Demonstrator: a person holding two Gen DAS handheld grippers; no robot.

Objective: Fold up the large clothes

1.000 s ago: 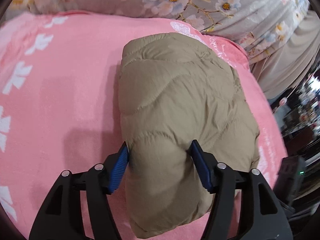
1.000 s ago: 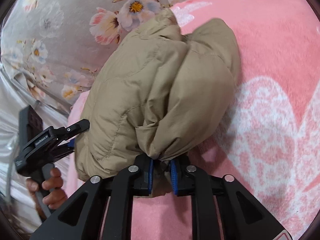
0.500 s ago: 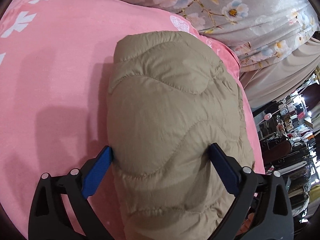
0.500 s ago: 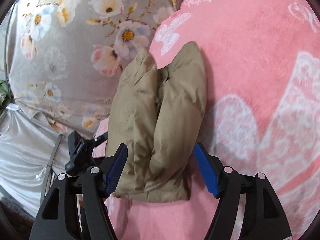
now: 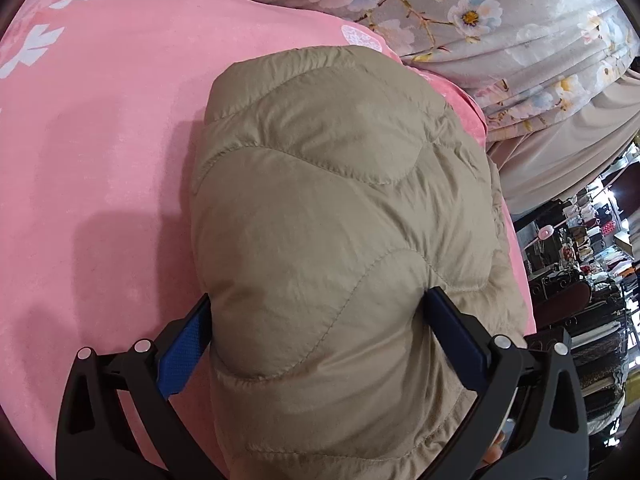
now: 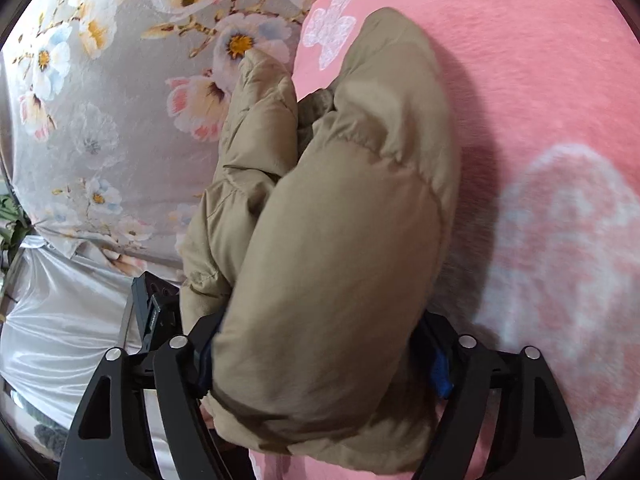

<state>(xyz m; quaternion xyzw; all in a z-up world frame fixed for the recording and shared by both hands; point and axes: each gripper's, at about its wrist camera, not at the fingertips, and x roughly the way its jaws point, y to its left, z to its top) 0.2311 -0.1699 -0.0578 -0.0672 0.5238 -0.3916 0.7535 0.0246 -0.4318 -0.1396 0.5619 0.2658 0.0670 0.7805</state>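
Here, one folded tan puffer jacket (image 5: 340, 216) bulges between both grippers on the pink blanket (image 5: 100, 140). The left gripper (image 5: 316, 312) tilts steeply down, spread wide astride the bundle. The right gripper (image 6: 320, 344) points shallower, jaws opening around the jacket's end; pad contact is hidden. Beyond lies one grey floral sheet (image 6: 100, 120).

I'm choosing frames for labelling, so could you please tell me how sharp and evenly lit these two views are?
Left wrist view: the jacket is sharp, its stitching clear, with a soft shadow on the blanket and strong fisheye bending at the edges. Right wrist view: softer, the blanket's white pattern smeared at right, no glare.
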